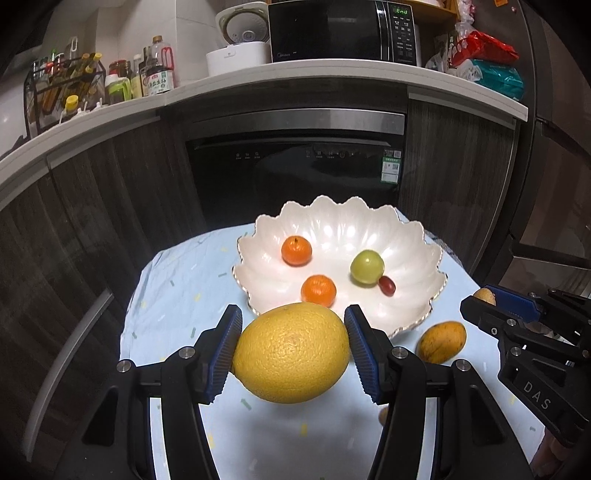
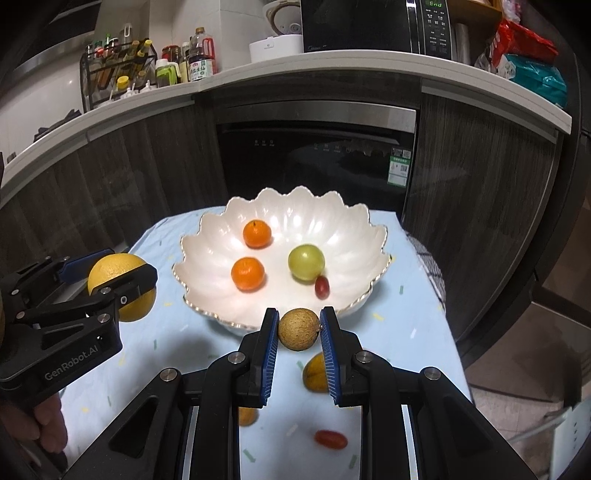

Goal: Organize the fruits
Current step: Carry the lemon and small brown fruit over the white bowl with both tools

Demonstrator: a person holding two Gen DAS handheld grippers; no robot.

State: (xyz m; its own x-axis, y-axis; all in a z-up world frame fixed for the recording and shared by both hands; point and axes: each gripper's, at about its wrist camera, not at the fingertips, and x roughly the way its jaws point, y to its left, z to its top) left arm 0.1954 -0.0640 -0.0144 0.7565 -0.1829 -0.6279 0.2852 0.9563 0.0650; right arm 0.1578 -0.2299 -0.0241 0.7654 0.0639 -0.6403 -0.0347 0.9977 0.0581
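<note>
Jaws on your left gripper [image 1: 293,354] clamped on the big yellow citrus [image 1: 291,352], one blue pad [image 1: 226,350] pressed on each side, fruit held up off the cloth in front of the near rim of the bowl [image 1: 424,258]. Jaws on your right gripper [image 2: 299,330] clamped on the small brown round fruit [image 2: 298,329], also lifted, right at the bowl's near edge in the right wrist view.

White scalloped bowl sits on the pale blue cloth [image 1: 177,280] covering the counter. Inside it: far mandarin [image 1: 296,251], near mandarin [image 1: 318,290], green round fruit [image 1: 367,266], and a small red grape tomato [image 1: 386,285] touching the green fruit's lower right side. All four apart from the rim.

Still on the cloth, outside the bowl: yellow-orange oval fruit [image 1: 441,341] just beside the bowl's near right edge; in the right wrist view it is partly hidden behind your right gripper's pad. Second red tomato [image 2: 330,439] lies on the cloth nearer to you, between the right gripper's arms. Another orange piece [image 2: 246,415] peeks out under the right gripper's left finger, mostly hidden, can't tell what it is.

Left gripper with the citrus shows at left in the right wrist view, well left of the bowl. Your left hand [image 2: 40,424] is on its handle.

Behind: dark dishwasher front [image 1: 295,166], microwave [image 1: 332,31] showing "End".
</note>
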